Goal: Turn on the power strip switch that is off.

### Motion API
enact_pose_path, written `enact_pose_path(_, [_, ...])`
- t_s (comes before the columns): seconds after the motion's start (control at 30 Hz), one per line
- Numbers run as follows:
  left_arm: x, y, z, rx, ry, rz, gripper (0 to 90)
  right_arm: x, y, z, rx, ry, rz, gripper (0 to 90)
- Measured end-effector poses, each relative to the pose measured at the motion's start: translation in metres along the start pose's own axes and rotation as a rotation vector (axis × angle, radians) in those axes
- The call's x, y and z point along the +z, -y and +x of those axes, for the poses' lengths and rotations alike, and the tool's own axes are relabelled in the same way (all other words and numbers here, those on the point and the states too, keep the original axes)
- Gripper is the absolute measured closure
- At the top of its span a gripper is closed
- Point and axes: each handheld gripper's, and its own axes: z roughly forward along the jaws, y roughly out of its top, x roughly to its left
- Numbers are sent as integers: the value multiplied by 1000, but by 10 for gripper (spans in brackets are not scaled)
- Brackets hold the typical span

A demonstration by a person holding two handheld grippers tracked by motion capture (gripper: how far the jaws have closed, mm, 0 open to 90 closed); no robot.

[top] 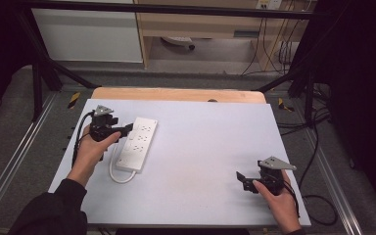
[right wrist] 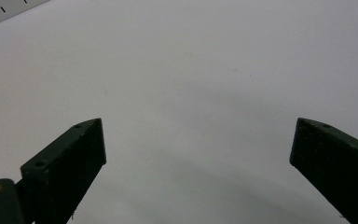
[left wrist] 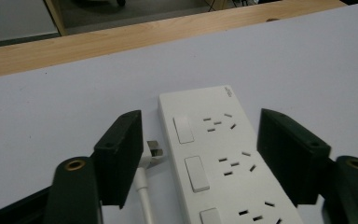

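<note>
White power strip point(top: 138, 144) flat on the left part of the pale table sheet point(top: 200, 147), long axis running away from the person, its white cord point(top: 115, 172) looping off the near end and the plug point(left wrist: 153, 150) lying just beside its left edge. Left gripper point(top: 126, 130) hovering over the strip's left edge, jaws apart and straddling strip and plug. Right gripper point(top: 241, 179) well apart at the near right of the sheet, jaws spread wide over bare surface.

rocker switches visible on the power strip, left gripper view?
3 on the power strip: far switch, middle switch, near switch cut by the frame edge. More may lie below.
</note>
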Motion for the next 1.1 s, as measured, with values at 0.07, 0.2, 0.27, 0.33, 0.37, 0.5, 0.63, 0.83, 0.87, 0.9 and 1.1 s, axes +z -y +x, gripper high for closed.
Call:
enact_pose_path(0.07, [1, 0, 0, 6, -5, 1, 386, 0, 0, 0, -4, 0, -2, 39])
enact_pose_path(0.2, [4, 0, 1, -15, 14, 16, 434, 0, 0, 0, -1, 1, -1, 39])
enact_pose_path(0.27, [5, 1, 0, -18, 38, 20, 442, 0, 0, 0, -6, -1, 2, 39])
enact_pose_path(0.33, [7, 2, 0, -20, 44, 29, 459, 1, 0, 0, -7, 0, 3, 39])
enact_pose_path(0.37, [8, 2, 0, -21, 48, 38, 467, 1, 0, 0, -10, 0, 5, 39])
enact_pose_path(0.5, [11, 3, -1, -16, 45, 46, 518, 1, 0, 0, -13, 1, 7, 39])
enact_pose_path(0.63, [15, 4, -2, -13, 57, 37, 567, 1, -1, 0, -13, 0, 8, 40])
enact_pose_path(0.83, [20, 5, -5, -6, 64, 48, 650, 0, -1, 0, -10, 0, 8, 40])
enact_pose_path(0.87, [21, 6, -6, -4, 65, 50, 664, 0, -1, -1, -13, 1, 9, 40])
enact_pose_path(0.9, [22, 6, -7, 0, 63, 52, 682, 0, -1, -1, -14, 0, 9, 40])
enact_pose_path(1.1, [23, 8, -9, 8, 60, 55, 803, 1, -1, 0, -12, -1, 11, 40])
